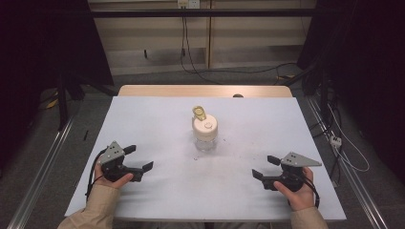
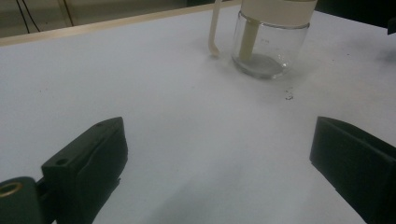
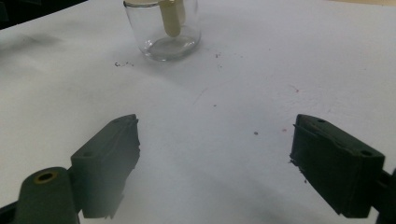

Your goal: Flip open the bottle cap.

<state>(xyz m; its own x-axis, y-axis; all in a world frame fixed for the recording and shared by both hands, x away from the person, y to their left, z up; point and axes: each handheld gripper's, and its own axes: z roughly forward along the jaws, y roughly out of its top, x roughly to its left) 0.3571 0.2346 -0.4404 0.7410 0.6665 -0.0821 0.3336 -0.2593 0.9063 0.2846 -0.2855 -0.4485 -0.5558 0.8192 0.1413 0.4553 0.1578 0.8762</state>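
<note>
A small clear glass jar (image 1: 205, 136) with a cream lid and a yellowish flip spout stands upright at the middle of the white table (image 1: 157, 119). The left gripper view has the jar (image 2: 271, 44) at top right, a cream tube inside it and a cream handle beside it. In the right gripper view the jar (image 3: 162, 30) sits at top left. My left gripper (image 1: 139, 159) rests at the left front, open and empty, pointing toward the jar. My right gripper (image 1: 265, 167) rests at the right front, open and empty. Both are well short of the jar.
Small dark specks (image 3: 122, 64) lie on the white surface near the jar. A wooden strip (image 1: 205, 90) runs along the table's far edge. Cables (image 1: 188, 52) hang on the back wall, and metal rails (image 1: 43, 167) flank the table on the floor.
</note>
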